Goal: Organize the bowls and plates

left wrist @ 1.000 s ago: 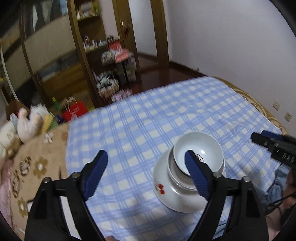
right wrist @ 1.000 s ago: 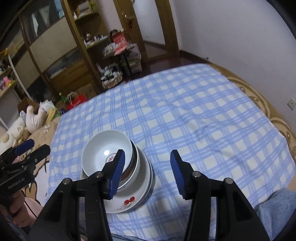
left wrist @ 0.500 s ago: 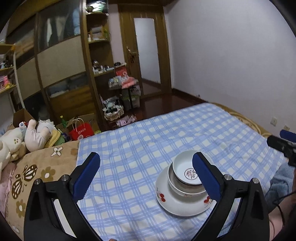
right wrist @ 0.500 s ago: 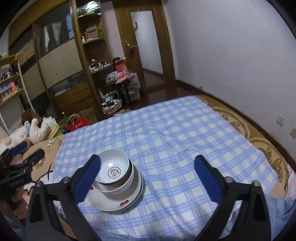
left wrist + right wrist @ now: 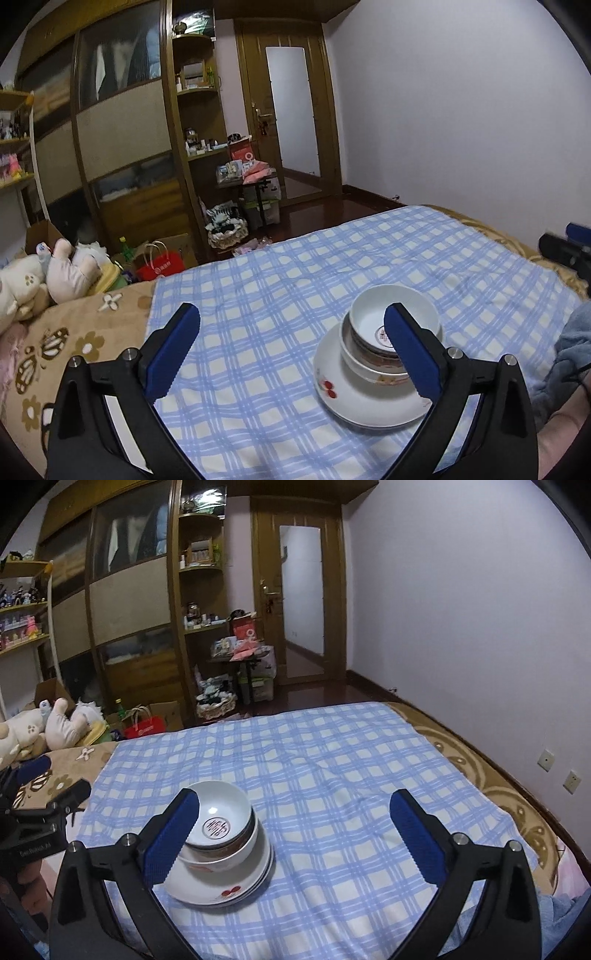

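Left wrist view shows the left gripper [image 5: 291,345] with its blue-padded jaws spread wide and nothing between them; the right-hand pad merely overlaps the crockery in the picture and does not press on it. On the blue-and-white checked cloth [image 5: 266,295] that covers the bed sits one pile: a top bowl [image 5: 373,317], white and glossy, with a round red emblem printed in its bottom, nested in a second bowl [image 5: 360,360] that is white with a dark patterned band showing under the upper rim and a reddish mark low on its outer wall. Both rest on a stack of plates [image 5: 354,398], white, with a small red cherry motif near the rim. The pile stands toward the near edge of the cloth, close to the person's knee in blue fabric [image 5: 565,354]. At the far right edge the dark tip of the right gripper [image 5: 565,247] pokes in.

From the right wrist view, the right gripper [image 5: 291,825] likewise has its jaws released and fully apart, holding nothing. The top bowl [image 5: 225,812] leans slightly in the second bowl [image 5: 236,853], and the stack of plates [image 5: 236,886] shows several thin rims at its edge. The left gripper [image 5: 48,812] shows at the left edge, apart from the pile. Plush toys [image 5: 40,727] lie beyond the brown flowered blanket [image 5: 85,755]
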Action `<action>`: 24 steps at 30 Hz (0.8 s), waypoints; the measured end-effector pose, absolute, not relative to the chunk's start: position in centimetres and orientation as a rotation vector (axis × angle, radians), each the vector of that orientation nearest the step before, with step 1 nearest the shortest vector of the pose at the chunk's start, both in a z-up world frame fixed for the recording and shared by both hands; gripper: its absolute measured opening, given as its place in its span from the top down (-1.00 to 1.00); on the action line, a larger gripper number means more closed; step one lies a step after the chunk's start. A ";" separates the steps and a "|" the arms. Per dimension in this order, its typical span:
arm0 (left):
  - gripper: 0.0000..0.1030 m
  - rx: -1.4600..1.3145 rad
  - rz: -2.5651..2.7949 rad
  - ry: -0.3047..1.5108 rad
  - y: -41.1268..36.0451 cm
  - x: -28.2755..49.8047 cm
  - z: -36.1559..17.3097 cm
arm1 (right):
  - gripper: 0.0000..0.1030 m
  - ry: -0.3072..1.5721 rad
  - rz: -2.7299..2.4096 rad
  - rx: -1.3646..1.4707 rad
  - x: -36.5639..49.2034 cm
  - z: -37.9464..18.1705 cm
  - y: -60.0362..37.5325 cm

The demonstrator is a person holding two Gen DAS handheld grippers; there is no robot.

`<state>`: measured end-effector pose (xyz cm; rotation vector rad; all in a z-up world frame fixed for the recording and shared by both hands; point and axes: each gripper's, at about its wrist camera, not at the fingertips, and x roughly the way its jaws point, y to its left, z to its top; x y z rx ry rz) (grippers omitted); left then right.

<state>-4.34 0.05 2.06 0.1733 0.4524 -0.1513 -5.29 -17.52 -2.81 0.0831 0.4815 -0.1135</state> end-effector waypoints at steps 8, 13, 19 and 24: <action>-0.92 0.196 -0.148 0.497 -0.5 -3.0 0.5 | -1.00 0.510 -0.144 0.104 -4.6 -3.2 -17.6; -0.92 0.168 -0.132 0.522 0.1 -2.4 0.3 | -1.00 0.529 -0.144 0.100 -4.3 -3.4 -17.4; -0.92 0.158 -0.134 0.528 0.4 -2.3 0.2 | -1.00 0.535 -0.146 0.095 -4.2 -3.5 -17.5; -0.92 0.159 -0.133 0.529 0.3 -2.3 0.2 | -1.00 0.534 -0.153 0.096 -4.1 -3.6 -17.5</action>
